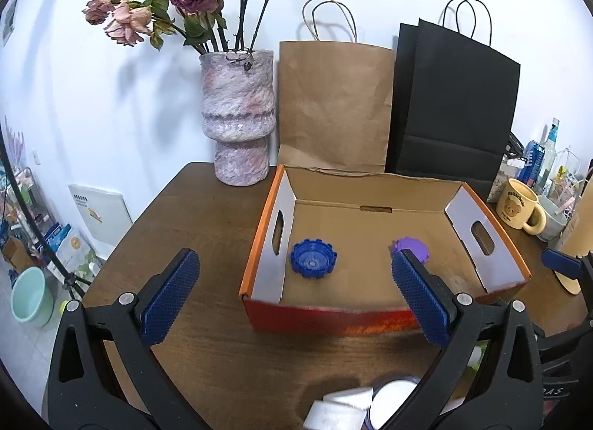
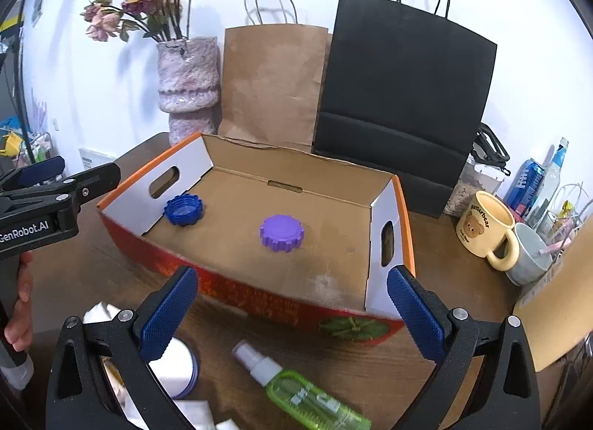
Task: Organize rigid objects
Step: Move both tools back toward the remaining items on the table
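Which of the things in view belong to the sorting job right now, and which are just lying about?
Part of the job:
cardboard box
blue cap inside it
purple cap inside it
green spray bottle on the table, likely next
white jar beside it

Just lying about:
vase
brown bag
black bag
yellow mug
grey cup

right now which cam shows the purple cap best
The right wrist view: the purple cap lies fully visible on the floor of the cardboard box. In the left wrist view, one of the left gripper's fingers covers much of the cap.
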`<state>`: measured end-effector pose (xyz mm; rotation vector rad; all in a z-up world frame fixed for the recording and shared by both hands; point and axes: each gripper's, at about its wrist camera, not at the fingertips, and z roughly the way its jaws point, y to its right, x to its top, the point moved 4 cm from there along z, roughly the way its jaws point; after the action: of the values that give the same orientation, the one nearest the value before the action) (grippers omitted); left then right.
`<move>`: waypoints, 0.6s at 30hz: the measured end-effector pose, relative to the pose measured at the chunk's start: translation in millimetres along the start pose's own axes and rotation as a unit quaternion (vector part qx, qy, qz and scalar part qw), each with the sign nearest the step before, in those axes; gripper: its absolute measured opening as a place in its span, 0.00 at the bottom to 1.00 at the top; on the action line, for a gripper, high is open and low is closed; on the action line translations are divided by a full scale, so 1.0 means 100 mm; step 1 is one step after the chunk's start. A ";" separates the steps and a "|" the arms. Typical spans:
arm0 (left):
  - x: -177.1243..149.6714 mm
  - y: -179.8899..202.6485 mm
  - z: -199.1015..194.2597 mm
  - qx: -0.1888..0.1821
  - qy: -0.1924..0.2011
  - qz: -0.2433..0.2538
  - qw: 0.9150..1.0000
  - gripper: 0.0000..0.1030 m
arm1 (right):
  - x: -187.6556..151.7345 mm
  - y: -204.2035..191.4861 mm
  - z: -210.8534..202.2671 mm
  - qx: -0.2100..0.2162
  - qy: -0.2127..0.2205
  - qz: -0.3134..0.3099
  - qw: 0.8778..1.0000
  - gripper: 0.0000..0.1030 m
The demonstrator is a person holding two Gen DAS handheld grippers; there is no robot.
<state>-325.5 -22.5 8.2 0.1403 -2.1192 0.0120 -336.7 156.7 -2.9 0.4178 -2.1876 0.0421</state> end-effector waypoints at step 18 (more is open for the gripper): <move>-0.36 -0.03 -0.57 -0.006 0.005 0.009 1.000 1.00 | -0.36 -0.18 -0.58 0.018 0.027 -0.001 0.999 1.00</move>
<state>-258.2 -18.8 7.6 0.1132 -2.1111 0.0109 -266.8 160.0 2.3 0.4338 -2.1354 0.0907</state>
